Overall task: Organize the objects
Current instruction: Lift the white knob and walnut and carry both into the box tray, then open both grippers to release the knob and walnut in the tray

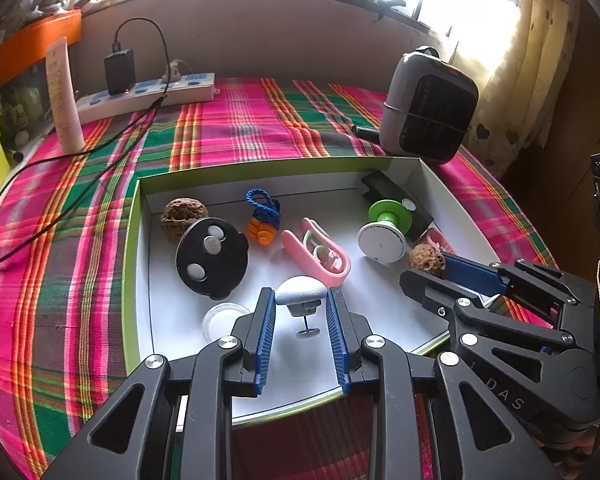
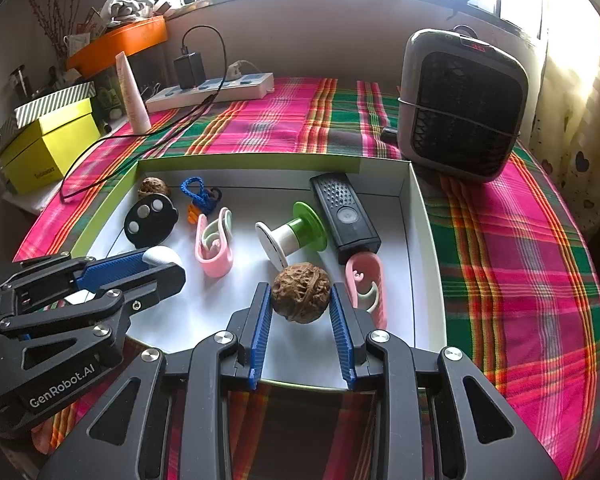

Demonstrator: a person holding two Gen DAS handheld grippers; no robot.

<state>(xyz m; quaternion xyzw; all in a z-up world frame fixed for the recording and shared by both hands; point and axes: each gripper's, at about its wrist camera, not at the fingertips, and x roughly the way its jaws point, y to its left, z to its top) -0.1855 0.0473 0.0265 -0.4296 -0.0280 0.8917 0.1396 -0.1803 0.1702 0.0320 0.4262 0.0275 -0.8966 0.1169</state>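
Note:
A shallow white box with a green rim lies on the plaid cloth. My left gripper is shut on a small white capped object with a pin foot, held just above the box floor. My right gripper is shut on a brown walnut over the box's near right part. Inside the box lie a second walnut, a black disc, a blue cord with orange plugs, two pink clips, a green-and-white spool and a black remote.
A grey heater stands behind the box's right corner. A power strip with charger and a black cable runs along the back left. A pink tube stands at the left. A yellow box sits at far left. A clear round lid lies in the box.

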